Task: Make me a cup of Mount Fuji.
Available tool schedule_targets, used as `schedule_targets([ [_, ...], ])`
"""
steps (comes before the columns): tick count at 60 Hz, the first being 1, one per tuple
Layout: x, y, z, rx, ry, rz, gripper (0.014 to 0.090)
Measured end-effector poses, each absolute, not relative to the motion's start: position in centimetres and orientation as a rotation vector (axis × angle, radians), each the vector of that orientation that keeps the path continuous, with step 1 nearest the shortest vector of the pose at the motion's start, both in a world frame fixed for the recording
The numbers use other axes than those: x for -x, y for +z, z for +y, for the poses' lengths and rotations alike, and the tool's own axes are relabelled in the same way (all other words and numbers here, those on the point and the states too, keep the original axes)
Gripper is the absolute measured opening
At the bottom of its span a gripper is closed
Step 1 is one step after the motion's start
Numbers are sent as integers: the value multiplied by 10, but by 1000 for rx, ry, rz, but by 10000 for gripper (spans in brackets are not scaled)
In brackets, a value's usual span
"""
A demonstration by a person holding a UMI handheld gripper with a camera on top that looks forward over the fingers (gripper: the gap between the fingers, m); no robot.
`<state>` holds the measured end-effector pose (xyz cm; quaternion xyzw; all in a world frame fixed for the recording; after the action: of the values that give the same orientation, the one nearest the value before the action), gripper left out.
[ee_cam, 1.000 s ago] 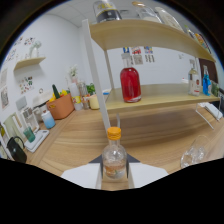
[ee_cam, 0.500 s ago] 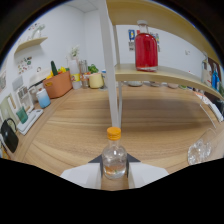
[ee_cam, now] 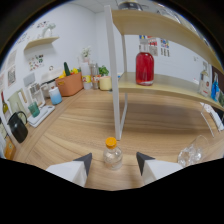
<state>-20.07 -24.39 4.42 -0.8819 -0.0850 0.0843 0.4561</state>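
One small bottle stands between open hand-held gripper.

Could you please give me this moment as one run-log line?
gripper: open | bottle: upright on counter, between fingers, gaps either side | glass: beside, untouched | red jar: on shelf

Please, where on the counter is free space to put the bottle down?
The wood counter is bare between the white post and the clear glass, and also left of the bottle toward the black kettle. The far left by the orange bowl is crowded. The bottle stands between the open jaws.
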Motion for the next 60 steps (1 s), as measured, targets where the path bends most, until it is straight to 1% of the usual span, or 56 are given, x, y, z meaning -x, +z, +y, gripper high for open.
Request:
schedule_targets([
  [5,185,73,-255,2111,210,-256,859],
  [9,167,88,-267,2069,189,-298,862],
  [14,128,99,-280,2038,151,-301,862],
  [22,52,100,-295,2069,100,-173,861],
  [30,-26,103,-296,2105,25,-31,855],
  [38,-77,135,-270,2063,-10,66,856],
  [50,-108,199,-204,1920,13,82,857],
  [57,-120,211,-168,1886,4,57,836],
  [60,-122,211,-153,1874,7,37,809],
])
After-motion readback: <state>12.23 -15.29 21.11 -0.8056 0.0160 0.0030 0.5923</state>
